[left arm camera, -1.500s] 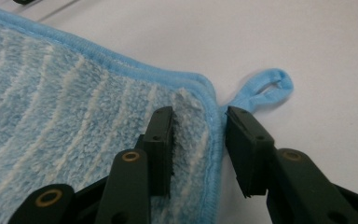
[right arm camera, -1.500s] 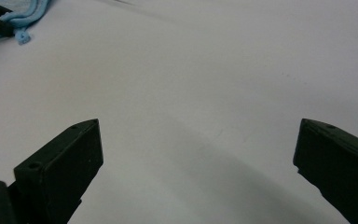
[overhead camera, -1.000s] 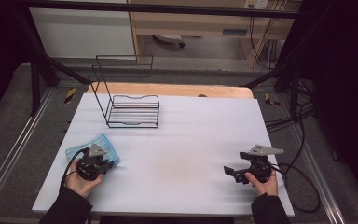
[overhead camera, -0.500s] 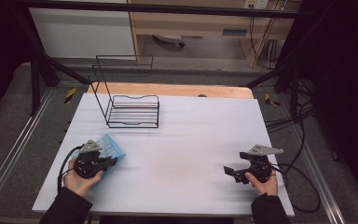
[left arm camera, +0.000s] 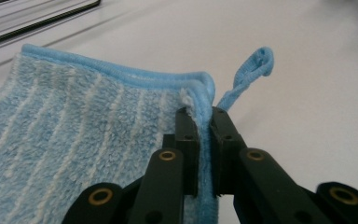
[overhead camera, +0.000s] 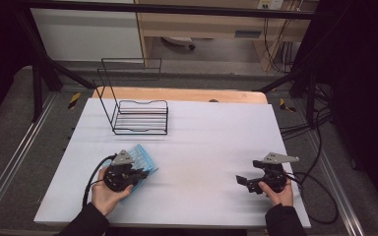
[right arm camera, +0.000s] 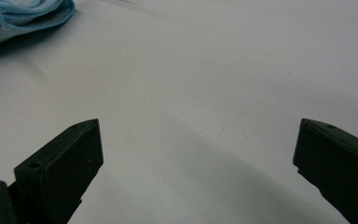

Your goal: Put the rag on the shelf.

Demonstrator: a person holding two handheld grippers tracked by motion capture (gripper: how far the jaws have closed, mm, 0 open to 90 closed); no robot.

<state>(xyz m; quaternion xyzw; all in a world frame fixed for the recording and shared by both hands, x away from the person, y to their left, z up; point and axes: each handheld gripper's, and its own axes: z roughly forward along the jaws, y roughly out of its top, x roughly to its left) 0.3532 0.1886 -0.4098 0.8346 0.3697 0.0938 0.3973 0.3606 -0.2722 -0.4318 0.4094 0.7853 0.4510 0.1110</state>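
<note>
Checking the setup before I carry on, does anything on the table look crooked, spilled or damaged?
Nothing stands out. The left gripper pinches the blue towel by its hemmed corner, near the hanging loop. The wire rack stands upright, and the white table shows no spills.

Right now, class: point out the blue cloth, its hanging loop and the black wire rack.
blue cloth (left arm camera: 74, 140): left gripper view, on the striped pile at its middle.
hanging loop (left arm camera: 254, 70): left gripper view, on the loop's curled end.
black wire rack (overhead camera: 141, 118): high view, on its barred base.
</note>
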